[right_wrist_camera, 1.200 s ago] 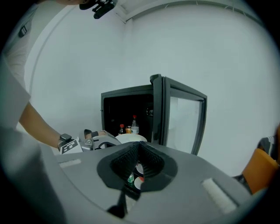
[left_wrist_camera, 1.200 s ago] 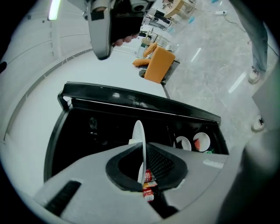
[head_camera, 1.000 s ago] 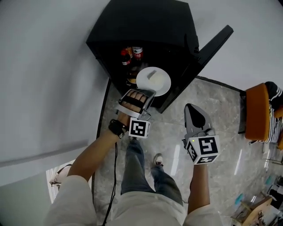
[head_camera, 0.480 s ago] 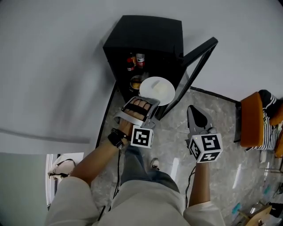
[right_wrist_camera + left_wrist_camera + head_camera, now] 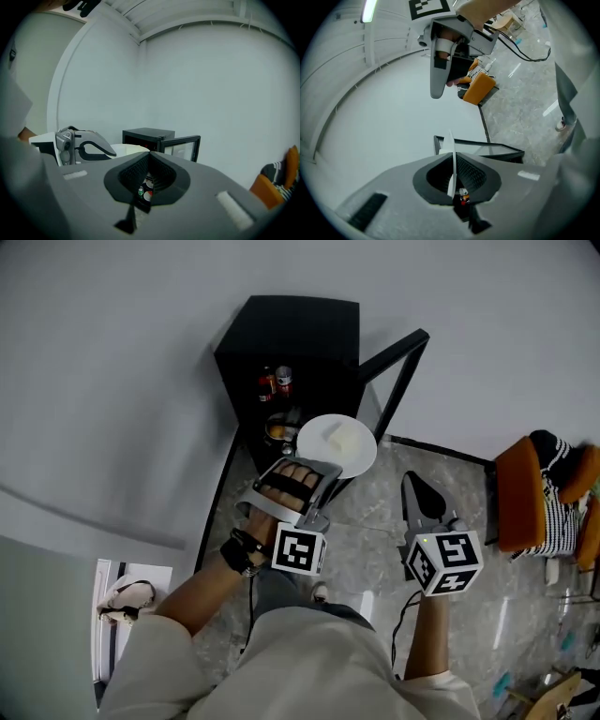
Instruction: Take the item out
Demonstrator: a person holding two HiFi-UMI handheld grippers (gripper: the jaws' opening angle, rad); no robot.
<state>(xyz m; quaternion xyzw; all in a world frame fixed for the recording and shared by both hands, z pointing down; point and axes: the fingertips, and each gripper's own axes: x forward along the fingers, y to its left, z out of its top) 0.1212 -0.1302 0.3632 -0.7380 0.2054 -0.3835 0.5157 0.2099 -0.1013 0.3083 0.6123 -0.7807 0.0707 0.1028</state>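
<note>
A white plate (image 5: 336, 446) with a pale piece of food on it hangs in front of the open black mini fridge (image 5: 291, 334), clear of its shelves. My left gripper (image 5: 322, 474) is shut on the plate's near rim. In the left gripper view the plate (image 5: 451, 164) shows edge-on, pinched between the jaws of that gripper (image 5: 452, 157). My right gripper (image 5: 411, 480) hangs to the right of the plate, shut and empty. Its own view shows that right gripper (image 5: 149, 157) with its jaws together, the fridge (image 5: 149, 135) beyond them.
The fridge door (image 5: 392, 367) stands open to the right. Inside are cans (image 5: 275, 382) and a bowl of food (image 5: 277, 430). An orange chair (image 5: 525, 493) with striped cloth stands at the right on the marble floor. A grey wall lies to the left.
The left gripper has drawn the plate a little further out from the fridge, toward me. The right gripper has stayed beside it, still shut.
</note>
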